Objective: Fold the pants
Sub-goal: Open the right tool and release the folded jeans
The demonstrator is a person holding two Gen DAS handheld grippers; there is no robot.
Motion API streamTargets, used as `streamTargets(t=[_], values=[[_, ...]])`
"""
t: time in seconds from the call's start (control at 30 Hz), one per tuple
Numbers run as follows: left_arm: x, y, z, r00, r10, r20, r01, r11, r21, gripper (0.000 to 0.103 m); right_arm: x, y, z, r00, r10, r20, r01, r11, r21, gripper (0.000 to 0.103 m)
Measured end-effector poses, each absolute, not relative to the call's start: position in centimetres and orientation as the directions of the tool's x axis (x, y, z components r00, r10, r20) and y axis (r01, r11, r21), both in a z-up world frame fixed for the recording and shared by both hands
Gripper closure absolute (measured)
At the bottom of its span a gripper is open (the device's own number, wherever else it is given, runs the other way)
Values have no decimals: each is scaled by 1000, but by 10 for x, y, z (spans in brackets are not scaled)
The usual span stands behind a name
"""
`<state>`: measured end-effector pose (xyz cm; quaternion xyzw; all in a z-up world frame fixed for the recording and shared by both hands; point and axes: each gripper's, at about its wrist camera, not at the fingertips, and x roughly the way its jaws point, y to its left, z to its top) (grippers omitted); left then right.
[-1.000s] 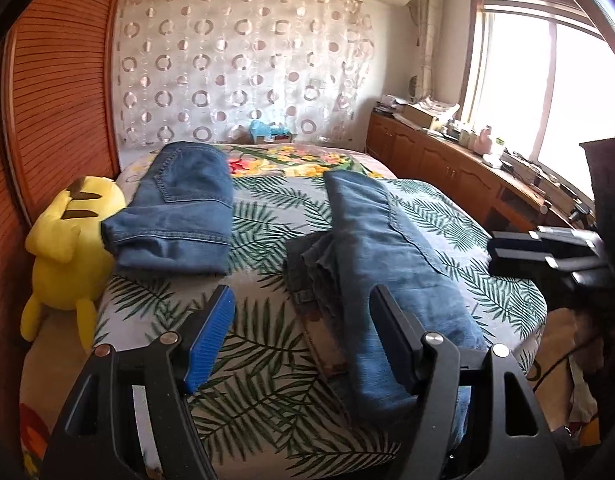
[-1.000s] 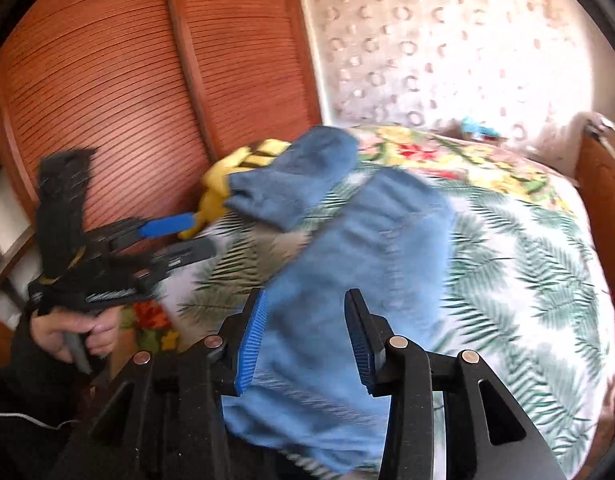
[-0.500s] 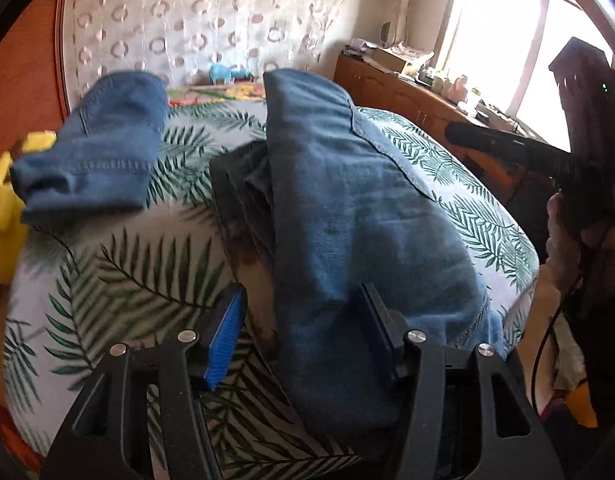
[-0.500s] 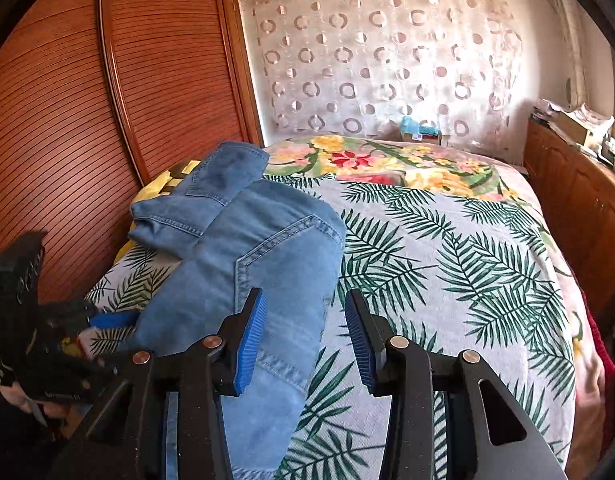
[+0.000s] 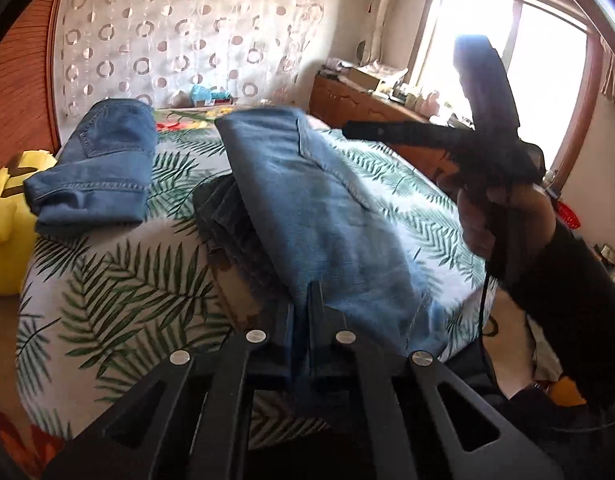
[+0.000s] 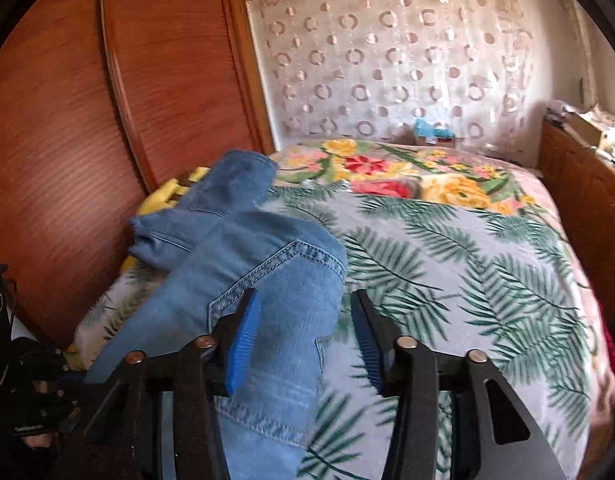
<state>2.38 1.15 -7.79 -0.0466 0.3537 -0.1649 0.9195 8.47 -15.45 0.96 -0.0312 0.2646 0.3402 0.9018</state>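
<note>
The light-blue pants (image 5: 307,216) lie lengthwise down the near half of the bed (image 5: 119,280), draped over a darker garment (image 5: 227,232) whose edge shows along their left side. The left gripper (image 5: 301,304) sits at their near end with its jaws brought fully together, and the denim edge appears caught between them, though the contact itself is hard to make out; a corner grip there would let the person lift that end for a fold. The right gripper (image 6: 303,328) hovers over the pants (image 6: 267,280) near a stitched pocket seam, its jaws opening with cloth below and between them, not pinched. A second, already folded pair of jeans (image 5: 95,172) rests apart near the yellow plush toy (image 5: 3,208), probably set aside as finished.
</note>
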Motion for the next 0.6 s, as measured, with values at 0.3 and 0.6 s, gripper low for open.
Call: streamTargets(t=[0.3,0.6], values=[[48,17,-119,650,-281,-706,205,960,-193,97,128,-120,-17,546,553,-629,-641,759,112,38],[52,19,-122,648,-291,-704,206,957,-205,97,169,-106,-30,469,576,-670,-629,750,204,22]])
